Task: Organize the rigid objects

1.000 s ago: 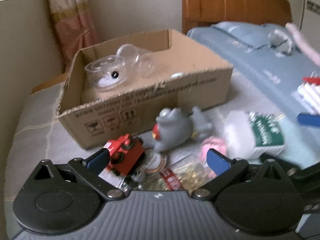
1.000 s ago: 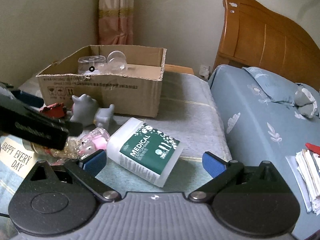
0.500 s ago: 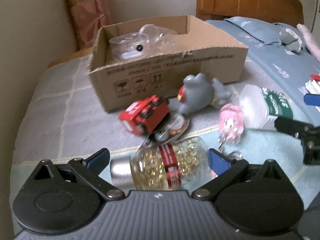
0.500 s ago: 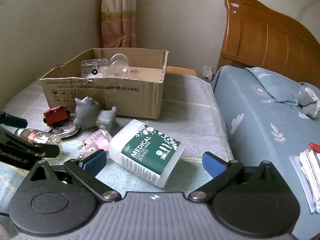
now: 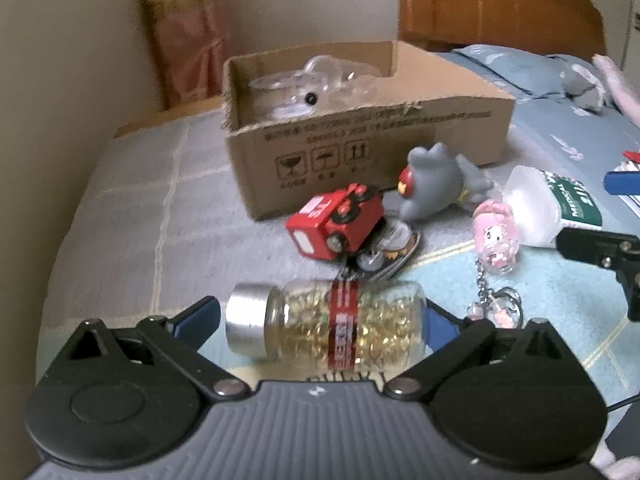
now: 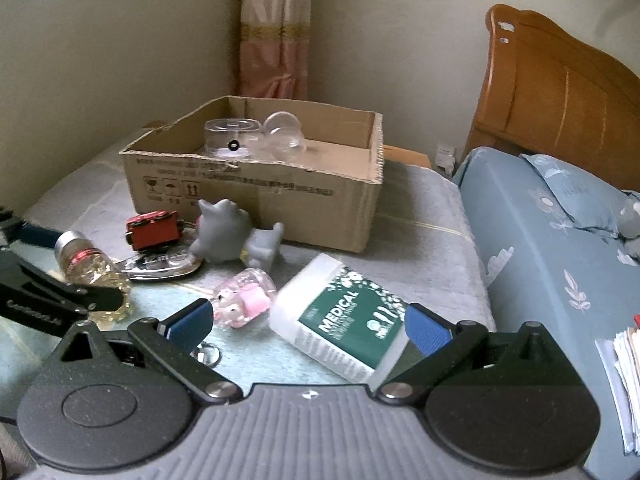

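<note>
Rigid objects lay scattered on a grey and pale blue bed cover [image 6: 424, 216], with the cardboard box [image 6: 280, 196] standing open at the back, near the wall and the pink curtain [image 6: 276, 40]. Inside the box sat clear plastic containers [image 6: 232, 138] toward its left end. A white medical cotton tub [image 6: 344, 316] with a green label lay on its side in front of the box, just ahead of the right gripper [image 6: 308, 320], whose blue-padded jaws stood wide apart, the tub's near end lying between them without either pad pressing on it. A grey rubber toy figure [image 5: 436, 184] lay close against the front of the box, and a red toy truck [image 5: 336, 224] sat tipped just beside it, resting over a shiny round metal piece [image 5: 394, 252]. A clear bottle of yellow capsules [image 5: 340, 324], with a silver cap and a red band, lay on its side crosswise between the fingers of the left gripper [image 5: 320, 316]; those jaws were wide and closing, and whether the pads touched the bottle could not be told. A small pink keychain doll [image 5: 496, 232] lay between the bottle and the tub, its chain trailing toward the camera.
</note>
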Action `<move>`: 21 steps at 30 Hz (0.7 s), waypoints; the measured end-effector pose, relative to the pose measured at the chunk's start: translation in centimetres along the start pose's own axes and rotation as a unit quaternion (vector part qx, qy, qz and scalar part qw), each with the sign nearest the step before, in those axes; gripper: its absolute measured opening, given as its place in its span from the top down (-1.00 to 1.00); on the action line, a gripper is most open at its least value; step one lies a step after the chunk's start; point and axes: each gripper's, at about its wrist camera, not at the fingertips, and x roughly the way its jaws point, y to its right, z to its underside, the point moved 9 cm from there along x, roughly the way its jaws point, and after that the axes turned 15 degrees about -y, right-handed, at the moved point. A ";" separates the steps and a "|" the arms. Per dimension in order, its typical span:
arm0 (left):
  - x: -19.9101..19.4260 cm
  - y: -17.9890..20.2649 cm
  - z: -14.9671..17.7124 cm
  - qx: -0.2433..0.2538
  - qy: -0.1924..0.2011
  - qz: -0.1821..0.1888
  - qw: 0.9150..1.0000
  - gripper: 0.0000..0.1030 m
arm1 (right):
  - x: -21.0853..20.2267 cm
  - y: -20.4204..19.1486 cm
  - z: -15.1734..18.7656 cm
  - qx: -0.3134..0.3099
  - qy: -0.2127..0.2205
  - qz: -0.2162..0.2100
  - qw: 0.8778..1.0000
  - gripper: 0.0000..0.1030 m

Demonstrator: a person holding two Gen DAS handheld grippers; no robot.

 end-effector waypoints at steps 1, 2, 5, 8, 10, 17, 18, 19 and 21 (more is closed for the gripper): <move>0.1 0.0 -0.1 0.004 0.001 0.000 1.000 -0.92 | 0.1 -0.2 -0.1 -0.003 -0.001 -0.004 1.000 -1.00; 0.2 0.1 -0.1 0.005 -0.001 0.002 1.000 -0.90 | 0.1 -0.5 -0.1 -0.007 -0.003 -0.009 1.000 -1.00; 0.3 0.0 0.1 0.002 -0.001 0.015 1.000 -0.80 | 0.3 -1.2 -0.4 -0.021 -0.006 -0.019 1.000 -1.00; 0.3 -0.7 0.3 -0.005 0.003 0.012 1.000 -0.80 | 0.5 -2.2 -0.8 -0.038 -0.011 -0.039 0.998 -1.00; 0.3 -1.5 0.5 -0.015 0.002 0.006 1.000 -0.80 | 0.6 -3.1 -1.2 -0.056 -0.015 -0.059 0.997 -1.00; 0.1 -5.1 1.6 -0.063 -0.001 -0.018 0.998 -0.80 | 2.3 -5.9 -3.0 -0.139 -0.036 -0.106 0.984 -1.00; 0.1 -5.3 1.7 -0.066 -0.001 -0.018 0.998 -0.80 | 2.9 -6.1 -3.3 -0.148 -0.044 -0.108 0.982 -1.00; 0.1 -5.5 1.7 -0.069 -0.001 -0.018 0.997 -0.80 | 3.5 -6.4 -3.5 -0.155 -0.058 -0.112 0.980 -1.00; 0.0 -5.6 1.7 -0.073 -0.001 -0.017 0.997 -0.80 | 4.9 -6.6 -3.7 -0.163 -0.089 -0.115 0.976 -1.00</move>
